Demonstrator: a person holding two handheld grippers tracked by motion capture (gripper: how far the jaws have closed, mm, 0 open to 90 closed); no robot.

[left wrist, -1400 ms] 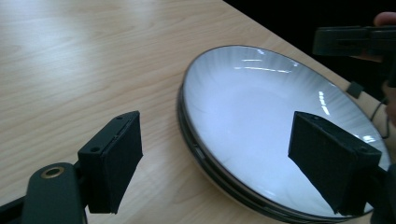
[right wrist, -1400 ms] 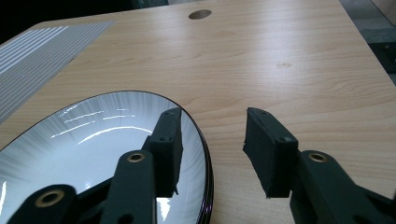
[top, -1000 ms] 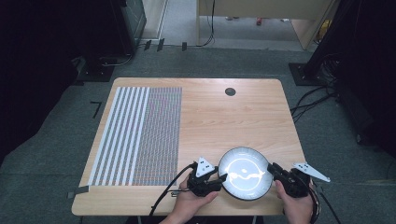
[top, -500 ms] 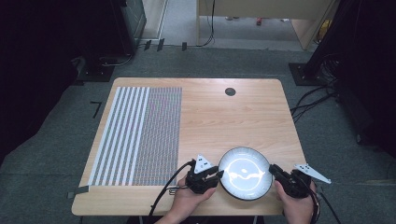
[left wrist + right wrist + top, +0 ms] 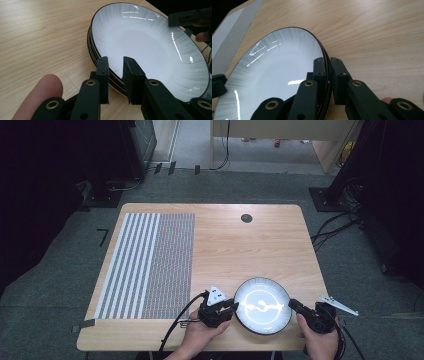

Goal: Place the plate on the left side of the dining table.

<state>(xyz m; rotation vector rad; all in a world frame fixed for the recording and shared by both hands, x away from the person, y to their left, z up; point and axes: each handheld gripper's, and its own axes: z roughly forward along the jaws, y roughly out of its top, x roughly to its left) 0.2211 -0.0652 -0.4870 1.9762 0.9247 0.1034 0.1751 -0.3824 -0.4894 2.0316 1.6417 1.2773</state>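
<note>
We see the left tool [image 5: 231,305] at the left edge of the white plate [image 5: 263,305], its two black jaws set astride the dark rim. In the left gripper view the left tool [image 5: 115,62] has one jaw outside the stack and one over the white inner surface of the plate [image 5: 150,47], and these jaws have just been closing, with the rim between them. A narrow gap remains between the pads, and we cannot tell for certain that both press the rim, though they sit close on it. A fingertip [image 5: 42,90] shows at the lower left of that view.

The right tool [image 5: 294,306] meets the plate's right edge. In the right gripper view the right tool [image 5: 328,62] is clamped on the rim, one jaw inside and one outside, with the plate [image 5: 277,65] stretching away to the left. There we see more than one dark rim layered, so the plate appears to top a small stack.

The plate lies near the front edge of the wooden table [image 5: 260,245], right of centre. A grey striped mat [image 5: 150,260] covers the table's left part, well apart from the plate. A small dark round fitting [image 5: 246,218] sits near the far edge.
</note>
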